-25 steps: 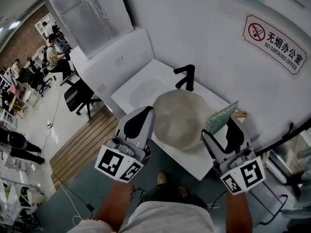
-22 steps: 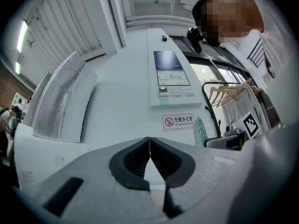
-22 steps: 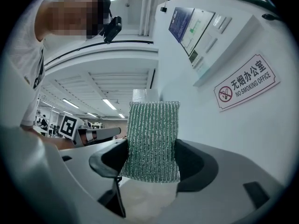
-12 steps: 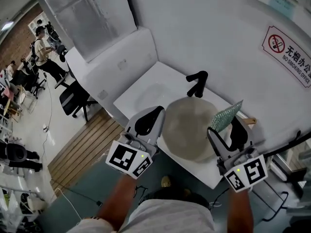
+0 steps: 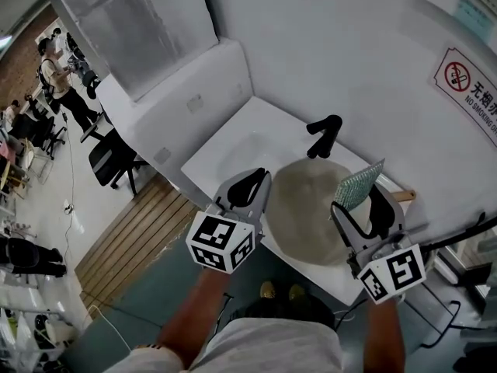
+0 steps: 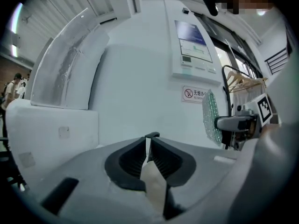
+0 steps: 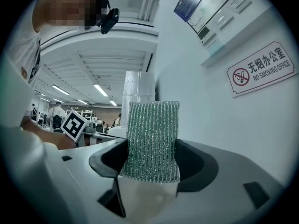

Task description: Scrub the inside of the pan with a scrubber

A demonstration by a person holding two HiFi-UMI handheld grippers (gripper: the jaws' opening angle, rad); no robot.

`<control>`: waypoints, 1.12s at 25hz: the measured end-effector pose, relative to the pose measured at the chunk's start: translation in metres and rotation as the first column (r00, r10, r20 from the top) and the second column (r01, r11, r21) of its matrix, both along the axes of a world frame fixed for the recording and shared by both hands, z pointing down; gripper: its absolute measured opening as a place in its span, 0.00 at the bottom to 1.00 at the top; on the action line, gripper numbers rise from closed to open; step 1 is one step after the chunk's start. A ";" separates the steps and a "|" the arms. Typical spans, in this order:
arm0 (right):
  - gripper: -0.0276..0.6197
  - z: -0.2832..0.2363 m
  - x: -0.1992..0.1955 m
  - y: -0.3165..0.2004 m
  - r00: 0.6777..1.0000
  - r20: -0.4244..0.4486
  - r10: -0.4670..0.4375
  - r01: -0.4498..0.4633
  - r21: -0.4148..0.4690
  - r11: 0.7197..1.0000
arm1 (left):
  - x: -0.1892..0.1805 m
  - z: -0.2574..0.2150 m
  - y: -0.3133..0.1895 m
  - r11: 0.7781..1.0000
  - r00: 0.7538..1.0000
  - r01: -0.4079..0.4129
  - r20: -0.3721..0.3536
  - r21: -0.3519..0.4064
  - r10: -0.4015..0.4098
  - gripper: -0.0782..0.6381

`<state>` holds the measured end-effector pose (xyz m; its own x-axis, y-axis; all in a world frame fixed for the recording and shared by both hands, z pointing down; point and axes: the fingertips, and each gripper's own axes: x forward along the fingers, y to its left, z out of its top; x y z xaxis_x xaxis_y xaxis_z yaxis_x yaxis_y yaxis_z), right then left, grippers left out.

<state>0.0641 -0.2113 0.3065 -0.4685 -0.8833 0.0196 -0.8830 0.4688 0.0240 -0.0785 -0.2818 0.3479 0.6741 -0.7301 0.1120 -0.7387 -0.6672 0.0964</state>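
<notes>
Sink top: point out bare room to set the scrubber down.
Free: the white sink top left of the pan, from the faucet to the front edge. Crowded: the right side, with the pan's wooden handle and the right gripper holding the scrubber.

The scrubber (image 7: 152, 141) is rough, ribbed, glittery mesh; the pan (image 5: 307, 208) dull matt; the tap (image 5: 324, 134) matt black.

Black faucet (image 5: 324, 134), no-smoking sign (image 5: 470, 85), office chair (image 5: 109, 158) beside wooden flooring (image 5: 140, 235)
</notes>
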 end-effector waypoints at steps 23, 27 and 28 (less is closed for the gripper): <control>0.51 0.122 -0.024 -0.065 0.987 -0.119 -0.109 0.045 -0.442 0.896 | 0.018 0.123 -0.021 0.912 0.963 0.081 0.267 -0.402 0.032 0.33; 0.51 0.144 -0.026 -0.070 0.982 -0.148 -0.118 0.028 -0.504 0.864 | 0.019 0.139 -0.021 0.893 0.958 0.087 0.283 -0.441 0.047 0.34; 0.51 0.149 -0.026 -0.071 0.981 -0.152 -0.122 0.026 -0.517 0.856 | 0.019 0.142 -0.021 0.889 0.957 0.088 0.286 -0.449 0.050 0.34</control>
